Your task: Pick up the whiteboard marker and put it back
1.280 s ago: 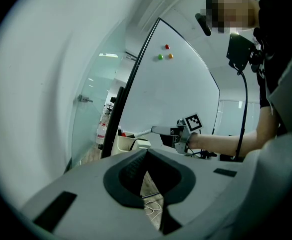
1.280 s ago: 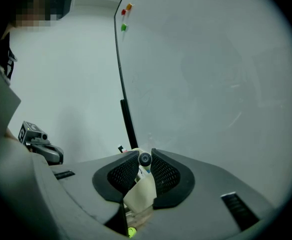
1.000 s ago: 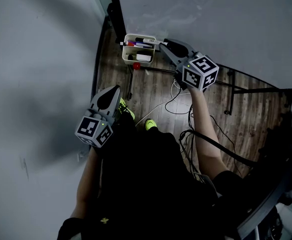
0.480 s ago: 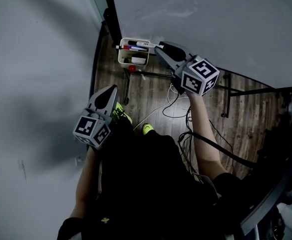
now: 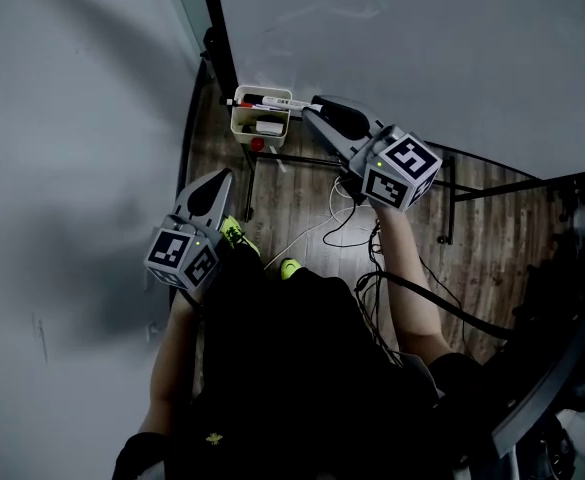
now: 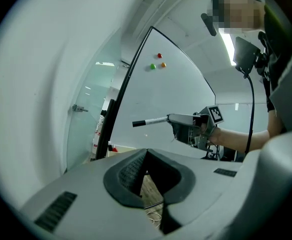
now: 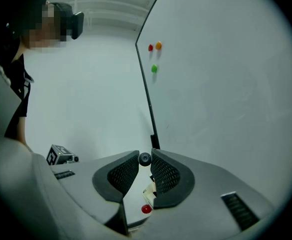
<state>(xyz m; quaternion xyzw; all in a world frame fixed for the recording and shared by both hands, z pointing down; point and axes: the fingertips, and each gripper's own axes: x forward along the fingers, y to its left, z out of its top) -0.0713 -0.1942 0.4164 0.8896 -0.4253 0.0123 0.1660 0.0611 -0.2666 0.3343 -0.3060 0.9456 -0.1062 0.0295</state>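
Note:
My right gripper [image 5: 312, 106] is shut on a whiteboard marker [image 5: 277, 102], a white barrel with a black cap that sticks out past the jaws, level, just above a cream pen tray [image 5: 244, 124]. The left gripper view shows the marker [image 6: 149, 121] from the side, held by the right gripper [image 6: 171, 118] in front of the whiteboard [image 6: 175, 94]. In the right gripper view the black cap end [image 7: 145, 158] sits between the pads, with the tray [image 7: 149, 190] below. My left gripper [image 5: 220, 178] hangs lower at the left, shut and with nothing in it.
The tray holds other markers [image 5: 262, 97] and has a red knob [image 5: 257, 144] under it. Red, orange and green magnets [image 7: 154, 69] dot the whiteboard, which has a black frame [image 5: 218, 43]. Cables [image 5: 350, 218] and stand legs [image 5: 442, 193] lie on the wooden floor.
My right gripper has risen with the marker still clamped in it and stays over the tray. The left gripper has hardly moved.

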